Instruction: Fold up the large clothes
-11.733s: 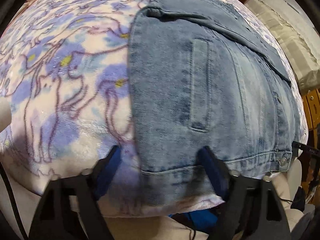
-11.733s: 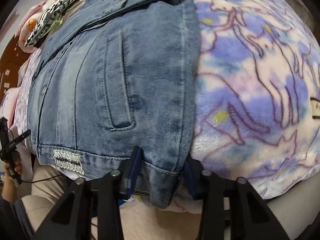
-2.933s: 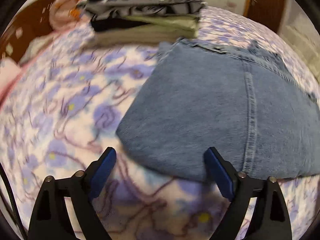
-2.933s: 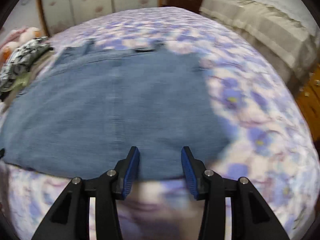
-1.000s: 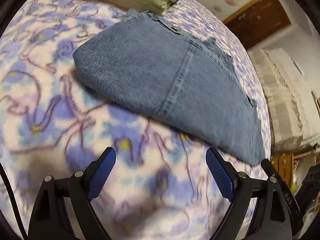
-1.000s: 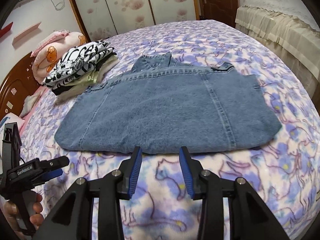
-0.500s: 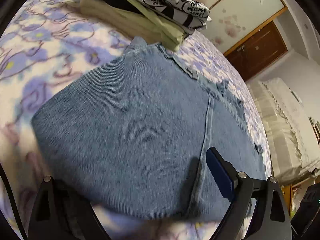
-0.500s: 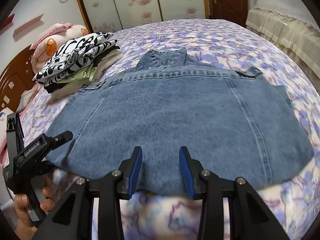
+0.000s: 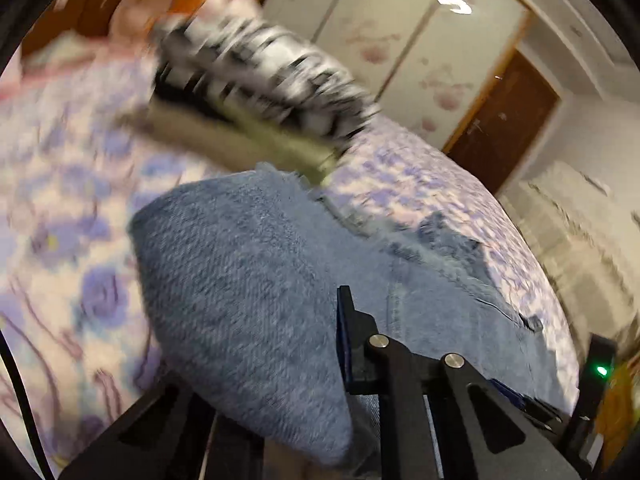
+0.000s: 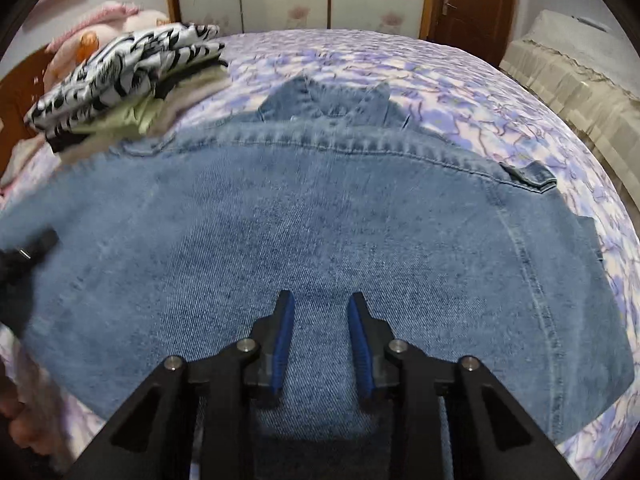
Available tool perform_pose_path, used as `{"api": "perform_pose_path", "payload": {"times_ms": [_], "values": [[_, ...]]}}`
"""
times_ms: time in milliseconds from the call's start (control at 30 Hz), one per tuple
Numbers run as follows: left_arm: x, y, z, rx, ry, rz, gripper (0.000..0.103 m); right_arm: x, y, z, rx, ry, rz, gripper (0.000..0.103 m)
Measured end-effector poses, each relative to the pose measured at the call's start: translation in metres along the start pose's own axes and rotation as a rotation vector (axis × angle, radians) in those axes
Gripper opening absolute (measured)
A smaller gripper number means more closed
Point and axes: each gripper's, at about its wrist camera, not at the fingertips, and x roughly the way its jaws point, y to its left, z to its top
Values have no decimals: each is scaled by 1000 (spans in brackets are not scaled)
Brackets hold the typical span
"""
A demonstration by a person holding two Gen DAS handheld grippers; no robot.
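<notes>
Purple-flowered bedding covers the bed (image 9: 72, 216); in the left wrist view the left tool (image 9: 320, 364) has just clamped down on the near left corner of the denim jacket (image 9: 240, 288), cloth bunched between its jaws, a stack of folded clothes (image 9: 256, 92) beyond

Right wrist view: the jacket (image 10: 320, 220) lies back-up, long axis crosswise, collar away. The right tool (image 10: 318, 344) has been narrowing, jaws part open over the near hem, apparently not yet pinching; the left tool looks first to lift

No legible text, label or number on anything in either view.
</notes>
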Motion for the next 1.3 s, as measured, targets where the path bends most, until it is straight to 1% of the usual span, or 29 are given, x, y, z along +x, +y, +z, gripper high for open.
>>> {"api": "perform_pose_path", "payload": {"times_ms": [200, 333, 400, 467, 500, 567, 600, 633, 700, 733, 800, 833, 867, 900, 933, 1000, 1067, 1100, 1133, 1200, 1267, 1300], "values": [[-33, -56, 10, 169, -94, -41, 8, 4, -6, -4, 21, 9, 45, 28], [-56, -99, 10, 283, -136, -92, 8, 4, -11, -3, 39, 24, 86, 28], [-65, -121, 9, 332, -148, -118, 8, -1, -21, -1, 85, 59, 150, 28], [-71, -145, 6, 379, -154, -157, 8, -10, -40, -3, 168, 87, 231, 28], [-72, -154, 5, 391, -150, -171, 8, -17, -52, -6, 215, 90, 247, 28], [-71, -177, 1, 418, -136, -207, 8, -33, -78, -14, 287, 72, 228, 28], [-70, -190, -3, 427, -125, -228, 8, -40, -91, -18, 315, 62, 202, 28], [-68, -203, -8, 438, -112, -250, 8, -53, -114, -25, 364, 49, 143, 28], [-63, -226, -19, 459, -91, -280, 8, -72, -152, -36, 446, 33, 65, 28], [-59, -240, -27, 472, -74, -298, 8, -79, -167, -40, 479, 26, 40, 28], [-50, -265, -43, 493, -50, -327, 8, -99, -209, -51, 567, -4, -26, 28], [-42, -278, -54, 508, -30, -344, 8, -105, -220, -54, 585, -15, -45, 28], [-34, -291, -67, 528, -6, -354, 8, -114, -238, -60, 608, -33, -87, 28], [-28, -300, -77, 541, 16, -357, 8, -116, -247, -62, 616, -37, -110, 28], [-16, -312, -94, 567, 58, -357, 8, -120, -258, -67, 630, -38, -138, 28], [0, -325, -120, 591, 120, -358, 8, -122, -279, -78, 679, -31, -151, 28], [21, -339, -152, 624, 202, -339, 8, -122, -291, -87, 705, -19, -153, 28], [28, -344, -165, 650, 218, -319, 9, -121, -294, -91, 711, -14, -156, 28], [31, -346, -173, 673, 218, -301, 9, -119, -295, -94, 714, -7, -155, 28], [35, -347, -180, 704, 223, -286, 11, -116, -298, -100, 720, 13, -139, 28], [35, -348, -177, 725, 247, -299, 20, -113, -300, -98, 717, 25, -120, 28], [34, -348, -175, 730, 268, -312, 36, -113, -299, -100, 714, 23, -110, 28]]}}
